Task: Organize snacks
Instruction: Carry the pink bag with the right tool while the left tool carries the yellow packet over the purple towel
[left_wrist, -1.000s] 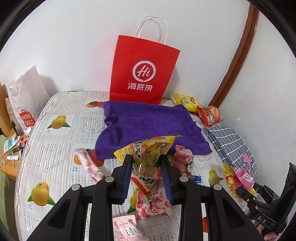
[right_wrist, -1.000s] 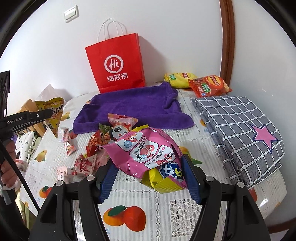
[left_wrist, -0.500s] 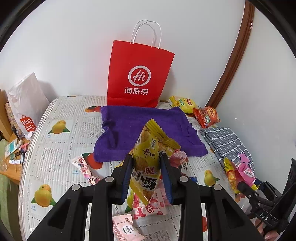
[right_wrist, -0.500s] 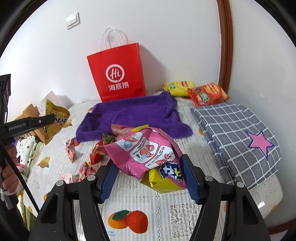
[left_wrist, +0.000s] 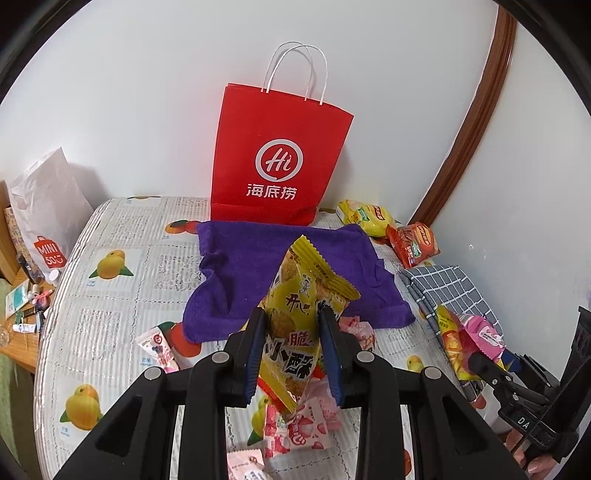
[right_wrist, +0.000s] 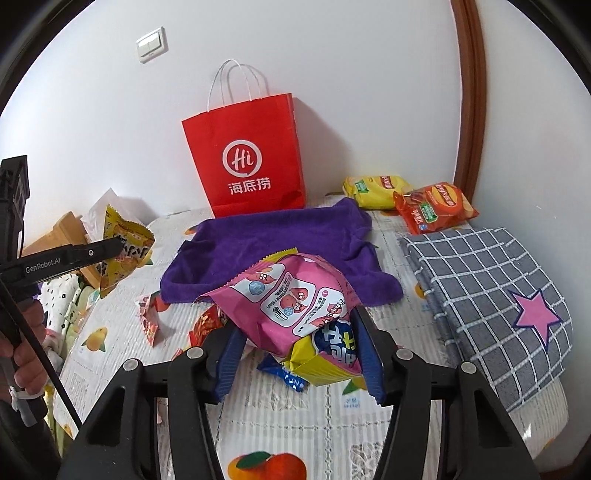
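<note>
Snacks mostly lie loose on the desk (left_wrist: 110, 295). At nine o'clock, left gripper (left_wrist: 291, 354) fingers clamp a yellow packet (left_wrist: 295, 314), lifted. At three o'clock, right gripper (right_wrist: 299, 354) fingers, just closing, pinch a pink bag (right_wrist: 291, 295). Red paper bag (right_wrist: 247, 162) waits at twelve.

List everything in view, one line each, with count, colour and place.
Paper bag: 1, red, upright at the wall.
Towel: 1, purple, before the bag.
Chip packs: 2, yellow and orange, far right corner.
Checked cloth: 1, grey, right edge.
Small packets: several, pink and red, near the towel.
White bag: 1, far left.
Yellow pack: 1, in the left gripper.
Pink pack: 1, in the right gripper, jaws just closing.
</note>
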